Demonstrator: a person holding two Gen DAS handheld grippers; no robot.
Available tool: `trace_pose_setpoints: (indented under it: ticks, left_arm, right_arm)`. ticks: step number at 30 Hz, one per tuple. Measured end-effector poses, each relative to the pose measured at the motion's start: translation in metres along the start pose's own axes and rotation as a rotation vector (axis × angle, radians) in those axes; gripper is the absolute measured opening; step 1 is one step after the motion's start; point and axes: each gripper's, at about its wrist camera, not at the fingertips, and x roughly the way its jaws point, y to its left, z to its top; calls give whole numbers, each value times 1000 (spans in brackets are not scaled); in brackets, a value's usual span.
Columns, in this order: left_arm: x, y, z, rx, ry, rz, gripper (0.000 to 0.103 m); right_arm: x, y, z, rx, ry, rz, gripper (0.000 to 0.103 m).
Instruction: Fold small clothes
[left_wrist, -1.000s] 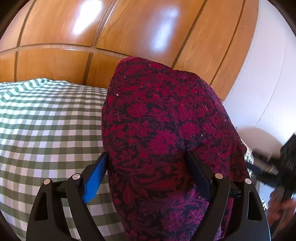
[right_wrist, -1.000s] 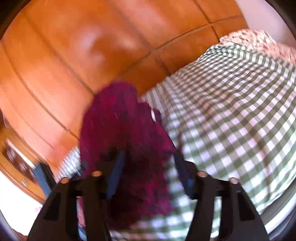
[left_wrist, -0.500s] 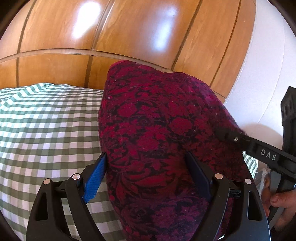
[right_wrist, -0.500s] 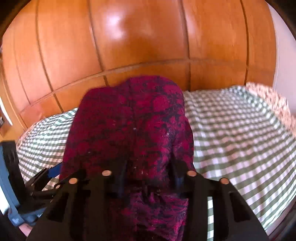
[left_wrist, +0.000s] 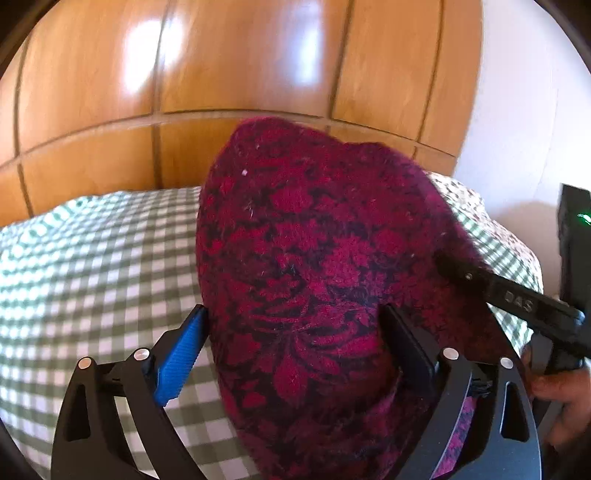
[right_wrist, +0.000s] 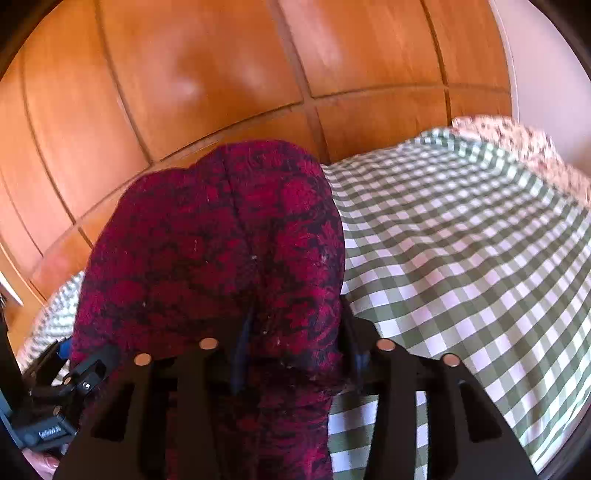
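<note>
A dark red and black floral knit garment (left_wrist: 303, 229) is bunched up above a green-checked bed (left_wrist: 92, 266). My left gripper (left_wrist: 291, 310) has the bundle between its jaws; they stand wide and are opening, and the blue pad (left_wrist: 177, 362) barely meets the cloth's edge. In the right wrist view the garment (right_wrist: 221, 236) fills my right gripper (right_wrist: 295, 325), whose pads press into the cloth while the jaws are opening a little. A finger of the right gripper (left_wrist: 509, 295) reaches into the bundle's right side. The fingertips are buried in cloth.
A glossy wooden headboard (left_wrist: 221, 74) stands close behind the bed. A white wall (left_wrist: 517, 110) is at the right, with a black device showing a green light (left_wrist: 576, 229). A floral fabric (right_wrist: 517, 144) lies at the bed's far corner. A hand (left_wrist: 561, 391) holds the right gripper.
The right gripper swung in from the right and took hold of the bundle's side. The left jaws have spread slightly. Both views shifted, with more bed showing behind the garment.
</note>
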Motion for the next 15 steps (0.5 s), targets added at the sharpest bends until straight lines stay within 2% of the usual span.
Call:
trace_pose_setpoints:
  ticks: [2, 3, 4, 7, 9, 11, 12, 15]
  left_arm:
    - [-1, 1, -3, 3, -4, 8, 93]
    - [-1, 1, -3, 11, -5, 17, 93]
    - [-2, 0, -3, 20, -6, 25, 93]
    - [-5, 0, -3, 31, -8, 36, 93]
    - [-6, 0, -4, 23, -7, 39, 93]
    - [-5, 2, -4, 17, -6, 38, 93]
    - [-4, 2, -4, 15, -4, 37, 93]
    - [-4, 3, -4, 12, 0, 35, 93]
  right_arm:
    - [0, -2, -2, 26, 4, 21, 55]
    - [0, -5, -3, 62, 18, 37, 66]
    - [0, -10, -3, 110, 32, 52, 72]
    - [-14, -14, 6, 162, 20, 62, 73]
    - [-41, -3, 20, 132, -79, 17, 73]
    - [-63, 11, 32, 78, -175, 30, 68]
    - [-73, 25, 39, 16, -210, 32, 57]
    - [-69, 53, 54, -115, -195, 24, 40]
